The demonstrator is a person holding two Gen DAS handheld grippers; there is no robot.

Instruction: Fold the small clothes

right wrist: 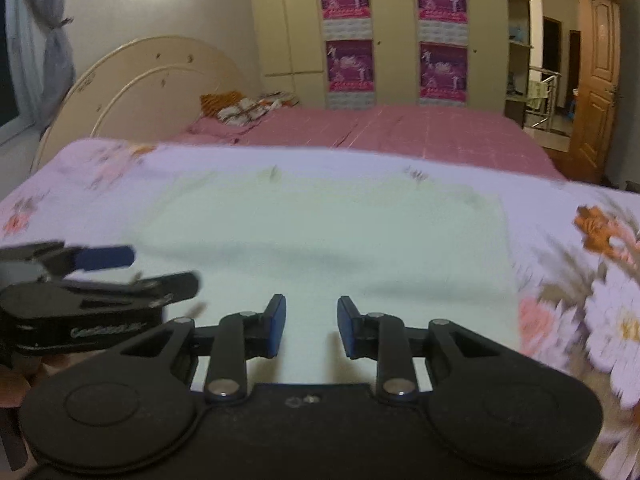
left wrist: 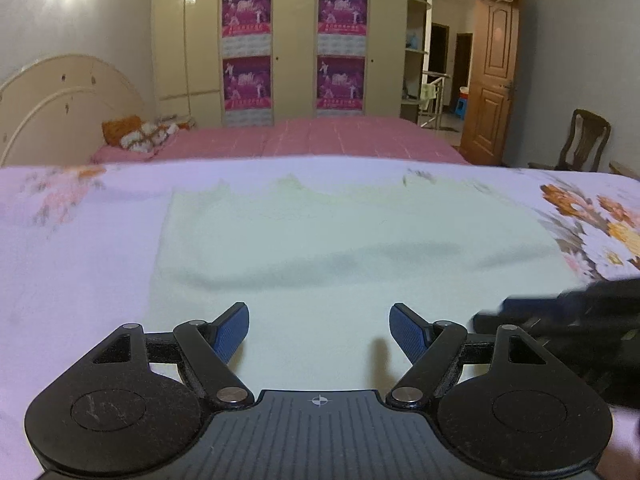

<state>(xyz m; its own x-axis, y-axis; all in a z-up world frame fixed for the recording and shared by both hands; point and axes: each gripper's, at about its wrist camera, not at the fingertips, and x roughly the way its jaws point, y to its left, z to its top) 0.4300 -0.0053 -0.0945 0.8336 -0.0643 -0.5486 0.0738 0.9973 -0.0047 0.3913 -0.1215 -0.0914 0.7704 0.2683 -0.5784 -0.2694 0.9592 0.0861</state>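
Two hand-held grippers hover low over one work surface, a bed covered by a pale lilac sheet printed with orange and pink flowers (left wrist: 72, 248). Spread flat on that sheet, directly ahead of and beneath both tools, lies the pale mint-green small garment (left wrist: 340, 240), its far edge wavy and a shallow crease running across its middle; laying it out smooth like this is probably meant to give clean fold lines. Beyond it stands a second bed with a pink checked cover (left wrist: 320, 138).

The left hand-held gripper (left wrist: 319, 330) points forward over the near hem, level with the cloth, its blue-padded fingers (left wrist: 234, 330) spread wide apart with nothing between them. The right hand-held gripper (right wrist: 311, 328) sits just beside it, aimed the same way, its jaws parted more narrowly and likewise empty. Both seem poised to pinch the near edge, so folding looks not yet begun.
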